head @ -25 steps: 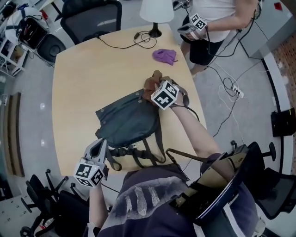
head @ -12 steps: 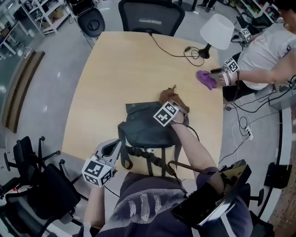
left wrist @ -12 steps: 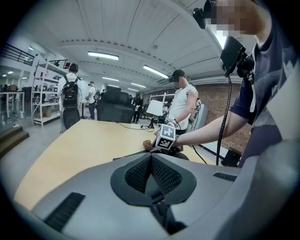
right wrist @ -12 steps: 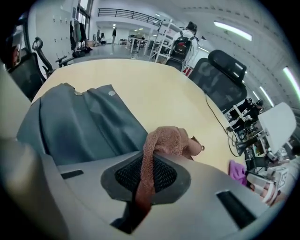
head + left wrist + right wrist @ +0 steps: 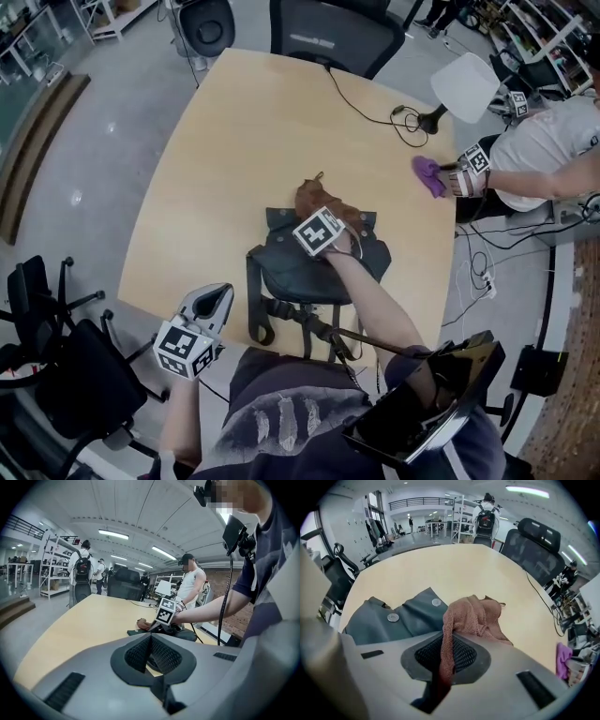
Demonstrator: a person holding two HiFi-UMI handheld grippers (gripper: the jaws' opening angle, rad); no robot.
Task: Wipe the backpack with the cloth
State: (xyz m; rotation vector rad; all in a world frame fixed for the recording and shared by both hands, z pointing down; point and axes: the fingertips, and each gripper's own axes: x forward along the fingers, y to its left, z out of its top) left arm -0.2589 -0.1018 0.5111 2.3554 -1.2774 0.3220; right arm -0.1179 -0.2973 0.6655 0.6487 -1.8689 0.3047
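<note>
A dark grey-green backpack (image 5: 300,267) lies flat on the wooden table (image 5: 244,159), straps toward me. Its flap with two metal snaps (image 5: 393,617) shows in the right gripper view. My right gripper (image 5: 330,242) rests over the backpack's far end, shut on a brown cloth (image 5: 473,618) that drapes over the bag's top edge (image 5: 314,199). My left gripper (image 5: 211,305) hovers at the table's near edge, left of the backpack, jaws shut with nothing between them (image 5: 151,654).
Another person (image 5: 548,150) stands at the table's right side with a gripper (image 5: 472,169) by a purple cloth (image 5: 428,176). A white lamp (image 5: 464,89) and its cable (image 5: 375,108) sit at the far right. Office chairs (image 5: 333,33) ring the table.
The view has shifted as my head moved. My right gripper stays on the backpack's far end with the brown cloth. The other person's gripper has come to the purple cloth.
</note>
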